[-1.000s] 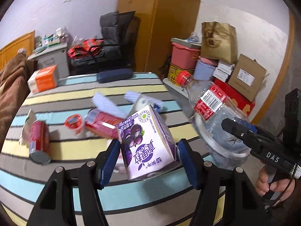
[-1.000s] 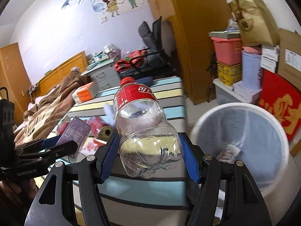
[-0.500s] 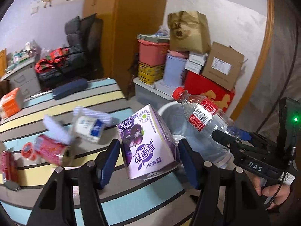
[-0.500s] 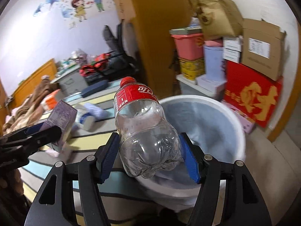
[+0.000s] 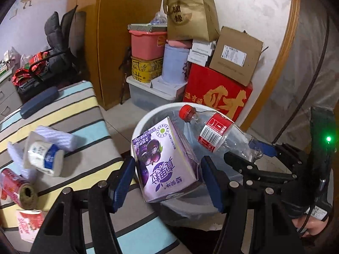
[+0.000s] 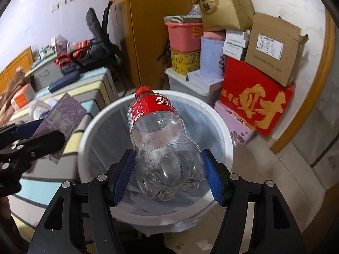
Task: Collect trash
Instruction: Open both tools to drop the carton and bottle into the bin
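My left gripper (image 5: 168, 178) is shut on a purple drink carton (image 5: 165, 163) and holds it at the near rim of a white trash bin (image 5: 139, 127). My right gripper (image 6: 168, 176) is shut on an empty clear plastic bottle (image 6: 161, 144) with a red label and cap, held over the open bin (image 6: 224, 131), which has a bluish liner. The right gripper (image 5: 254, 154) and bottle (image 5: 218, 135) show in the left wrist view; the left gripper (image 6: 31, 135) and carton (image 6: 61, 116) show at the left of the right wrist view.
A striped table (image 5: 70, 114) holds a yogurt cup (image 5: 45, 158), crumpled tissue (image 5: 57, 137), a red can (image 5: 17, 190), a red wrapper (image 5: 29, 224) and a dark case (image 5: 38, 102). Stacked boxes (image 5: 216, 93), tubs (image 5: 148, 44) and a paper bag (image 5: 190, 14) stand behind the bin.
Both grippers have swung right from over the table to the bin. The carton and bottle stay gripped and now hang over the bin's opening.
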Available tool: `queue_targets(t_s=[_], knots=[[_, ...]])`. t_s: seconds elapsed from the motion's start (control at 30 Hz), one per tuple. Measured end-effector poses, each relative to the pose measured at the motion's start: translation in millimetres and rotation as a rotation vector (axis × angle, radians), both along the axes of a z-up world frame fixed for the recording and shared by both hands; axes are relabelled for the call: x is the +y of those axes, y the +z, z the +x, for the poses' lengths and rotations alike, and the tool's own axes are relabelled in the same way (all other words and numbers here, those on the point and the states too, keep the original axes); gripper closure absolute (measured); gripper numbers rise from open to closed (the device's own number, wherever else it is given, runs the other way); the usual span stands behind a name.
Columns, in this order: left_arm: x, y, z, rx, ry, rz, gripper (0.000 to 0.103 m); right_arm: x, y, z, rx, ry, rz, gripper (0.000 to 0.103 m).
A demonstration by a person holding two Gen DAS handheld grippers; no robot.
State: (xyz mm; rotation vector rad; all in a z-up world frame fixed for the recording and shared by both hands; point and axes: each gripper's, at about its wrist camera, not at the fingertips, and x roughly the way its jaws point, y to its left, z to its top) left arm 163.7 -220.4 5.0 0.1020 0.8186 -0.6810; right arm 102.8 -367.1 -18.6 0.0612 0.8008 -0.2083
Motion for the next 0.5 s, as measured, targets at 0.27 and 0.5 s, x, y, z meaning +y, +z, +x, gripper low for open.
queue_targets(t_s=[0.27, 0.5], knots=[[-13.0, -11.6, 8.0, 0.039, -0.008, -0.002, 0.036, -15.1, -6.1, 7.9, 0.039, -0.016, -0.004, 0.037], [-8.0, -11.7, 8.3, 0.048, 0.000, -0.014, 0.036, -14.6, -4.7, 6.7, 0.026, -0.016, 0.013, 0.036]])
